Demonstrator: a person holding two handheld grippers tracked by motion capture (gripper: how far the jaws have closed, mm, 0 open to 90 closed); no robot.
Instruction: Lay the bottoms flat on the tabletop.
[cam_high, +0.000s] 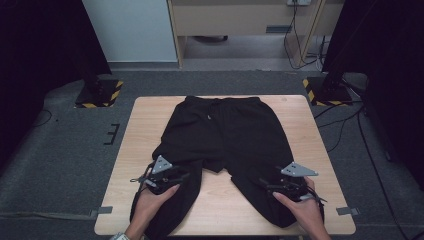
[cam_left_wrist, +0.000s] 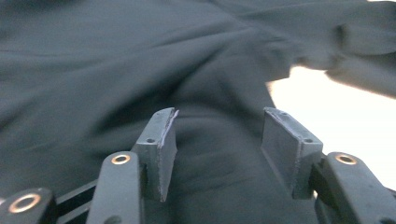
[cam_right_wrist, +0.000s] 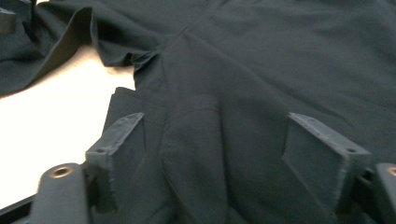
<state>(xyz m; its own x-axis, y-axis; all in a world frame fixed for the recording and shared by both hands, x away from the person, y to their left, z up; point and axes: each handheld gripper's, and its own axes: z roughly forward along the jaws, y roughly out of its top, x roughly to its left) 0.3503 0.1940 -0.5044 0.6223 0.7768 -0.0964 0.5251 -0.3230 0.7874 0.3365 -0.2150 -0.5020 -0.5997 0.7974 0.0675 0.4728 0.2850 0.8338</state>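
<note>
A pair of black trousers (cam_high: 225, 135) lies flat on the wooden table (cam_high: 150, 115), waistband at the far side and both legs running toward the near edge. My left gripper (cam_high: 167, 175) hovers over the left leg, around knee height. Seen from the left gripper view, its jaws (cam_left_wrist: 219, 126) stand open just above the dark cloth (cam_left_wrist: 140, 70), pads off it. My right gripper (cam_high: 287, 185) is over the right leg. In the right gripper view it (cam_right_wrist: 217, 126) is open, and a raised fold of fabric (cam_right_wrist: 196, 140) lies between the pads without being pinched.
Bare tabletop (cam_high: 220, 200) shows between the two legs. Two stand bases with yellow-black stripes (cam_high: 97, 95) (cam_high: 327, 92) sit on the carpet beyond the far corners. Cables (cam_high: 360, 130) trail on the floor at the right. A wooden desk (cam_high: 240, 20) stands behind.
</note>
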